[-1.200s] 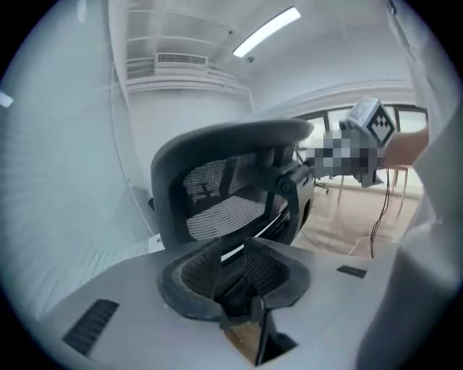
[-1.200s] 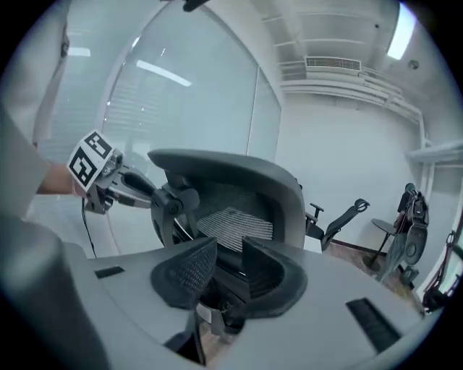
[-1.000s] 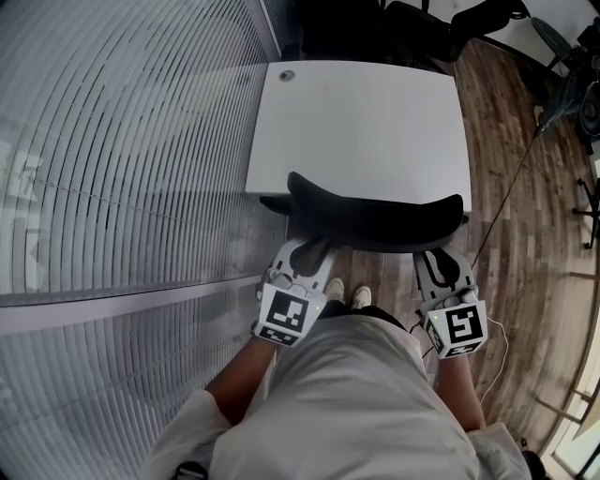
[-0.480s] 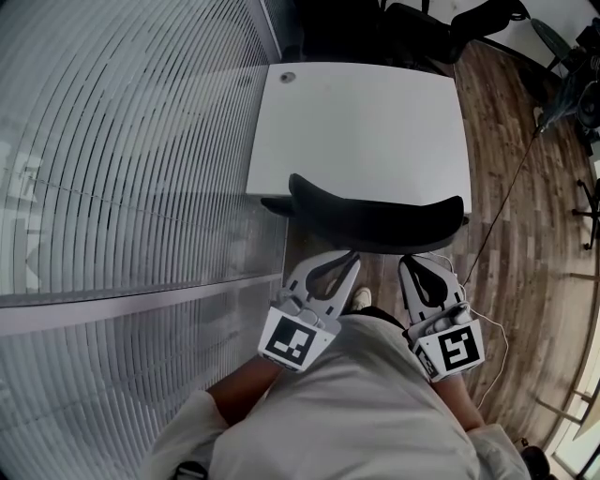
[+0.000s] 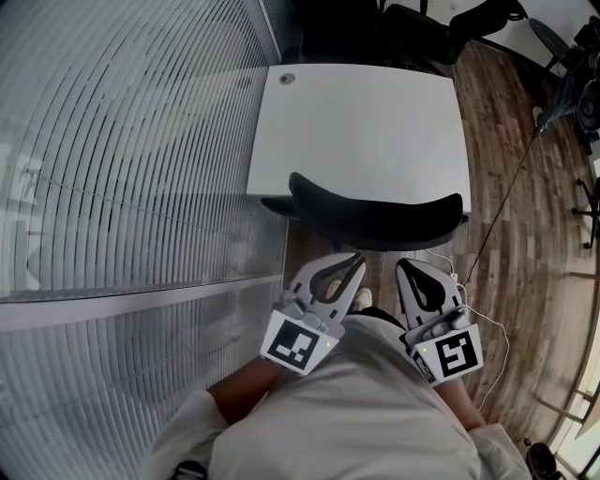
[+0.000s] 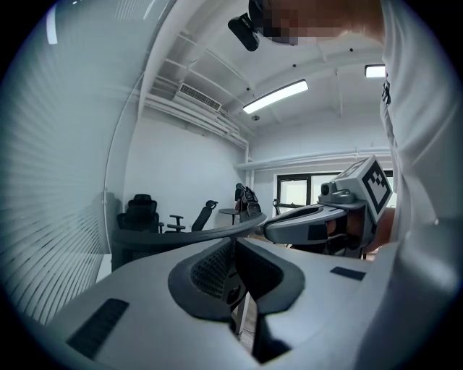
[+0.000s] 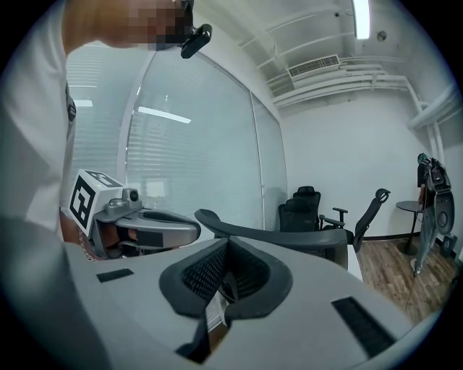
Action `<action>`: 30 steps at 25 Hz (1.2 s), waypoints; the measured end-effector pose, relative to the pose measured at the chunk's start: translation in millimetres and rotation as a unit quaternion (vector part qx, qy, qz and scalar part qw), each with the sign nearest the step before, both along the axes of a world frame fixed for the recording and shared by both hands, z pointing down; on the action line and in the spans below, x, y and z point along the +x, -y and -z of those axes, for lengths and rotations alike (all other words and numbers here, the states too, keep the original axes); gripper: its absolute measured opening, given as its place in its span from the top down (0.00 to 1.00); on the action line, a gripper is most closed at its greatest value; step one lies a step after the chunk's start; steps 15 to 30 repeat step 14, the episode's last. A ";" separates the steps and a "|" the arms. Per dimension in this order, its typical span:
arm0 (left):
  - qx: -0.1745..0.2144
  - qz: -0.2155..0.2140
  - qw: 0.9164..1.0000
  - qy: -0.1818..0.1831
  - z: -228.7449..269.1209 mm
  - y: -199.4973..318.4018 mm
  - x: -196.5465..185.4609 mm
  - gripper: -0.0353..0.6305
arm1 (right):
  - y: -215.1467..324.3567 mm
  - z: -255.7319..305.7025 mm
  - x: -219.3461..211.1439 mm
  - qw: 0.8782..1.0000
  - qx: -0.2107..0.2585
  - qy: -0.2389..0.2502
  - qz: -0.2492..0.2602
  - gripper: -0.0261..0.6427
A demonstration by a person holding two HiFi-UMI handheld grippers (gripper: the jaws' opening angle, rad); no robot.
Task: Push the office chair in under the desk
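The black office chair's curved backrest (image 5: 375, 220) stands against the near edge of the white desk (image 5: 356, 122); its seat is hidden. My left gripper (image 5: 352, 260) and right gripper (image 5: 406, 266) hover side by side just short of the backrest, touching nothing. Both are shut with nothing between the fingers. In the left gripper view the closed jaws meet at the left gripper (image 6: 233, 243), with the backrest rim (image 6: 181, 235) beyond and the right gripper (image 6: 318, 220) alongside. The right gripper view shows the closed right gripper (image 7: 226, 243), the backrest (image 7: 289, 235) and the left gripper (image 7: 145, 225).
A glass wall with blinds (image 5: 122, 169) runs along the left. Other black chairs (image 5: 422, 23) stand behind the desk. A thin cable (image 5: 502, 211) crosses the wooden floor at the right. The person's shoes (image 5: 362, 298) are just behind the chair.
Both grippers drew back from the backrest toward the person and came closer together. Their jaws closed. The chair and desk stayed where they were.
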State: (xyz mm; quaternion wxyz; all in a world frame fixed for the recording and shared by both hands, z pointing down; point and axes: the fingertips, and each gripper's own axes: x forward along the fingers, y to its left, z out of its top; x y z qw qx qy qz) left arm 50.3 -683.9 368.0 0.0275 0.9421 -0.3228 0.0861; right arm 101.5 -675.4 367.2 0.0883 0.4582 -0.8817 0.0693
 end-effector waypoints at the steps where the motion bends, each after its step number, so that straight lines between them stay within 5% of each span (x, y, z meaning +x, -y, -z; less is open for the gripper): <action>1: 0.000 0.000 1.000 0.001 0.9 -0.7 0.1 0.88 | -0.5 1.0 -0.1 1.000 0.000 0.000 0.000 0.92; 30: -0.001 -0.002 1.000 0.009 0.4 -5.7 2.0 0.88 | -3.0 5.1 -2.5 1.000 0.007 -0.006 0.005 0.92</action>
